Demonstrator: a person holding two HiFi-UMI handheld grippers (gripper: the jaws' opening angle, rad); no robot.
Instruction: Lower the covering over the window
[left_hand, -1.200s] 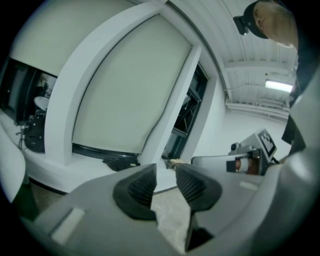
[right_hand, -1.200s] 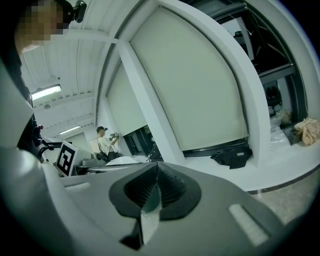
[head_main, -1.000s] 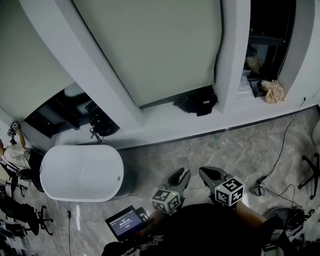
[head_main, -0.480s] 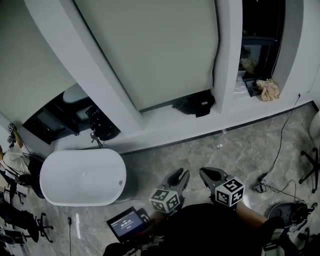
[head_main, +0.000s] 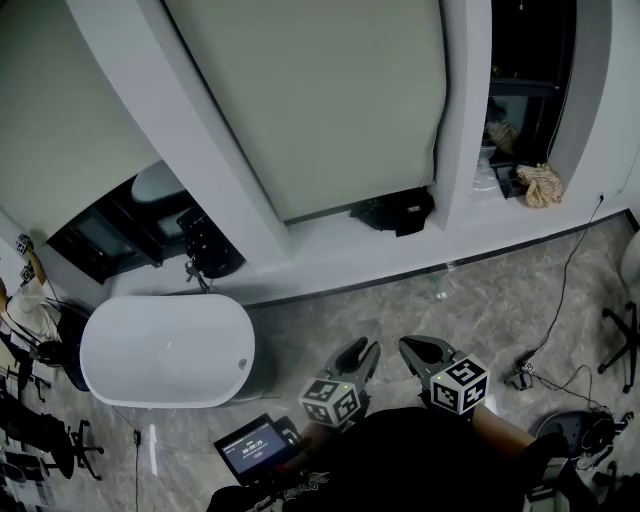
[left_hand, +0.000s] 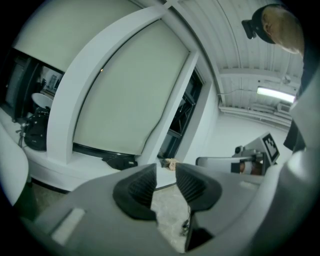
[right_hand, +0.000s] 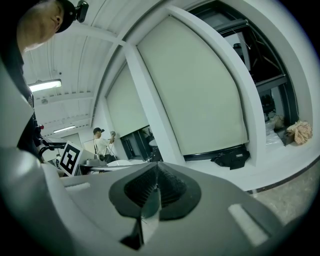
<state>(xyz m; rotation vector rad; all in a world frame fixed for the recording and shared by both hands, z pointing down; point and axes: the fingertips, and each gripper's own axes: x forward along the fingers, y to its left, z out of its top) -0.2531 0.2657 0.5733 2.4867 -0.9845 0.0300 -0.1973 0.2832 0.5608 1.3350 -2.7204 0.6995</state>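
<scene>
Nothing has shifted: the blind (head_main: 320, 100) hangs nearly at the sill (head_main: 330, 248). Our left hand-held gripper (head_main: 360, 348), slightly parted, and right hand-held gripper (head_main: 414, 349), closed, stay empty, well back from the sill. The lowering seems done.

Dim, cool light across the head view, no hard shadows. Both gripper views bend hard at the rim, corners gone black. Up-right of the left gripper (left_hand: 165, 172), a ceiling tube (left_hand: 275, 94) glares; a second tube (right_hand: 45, 85) glows up-left of the right gripper (right_hand: 156, 175), whose near body blurs soft.
</scene>
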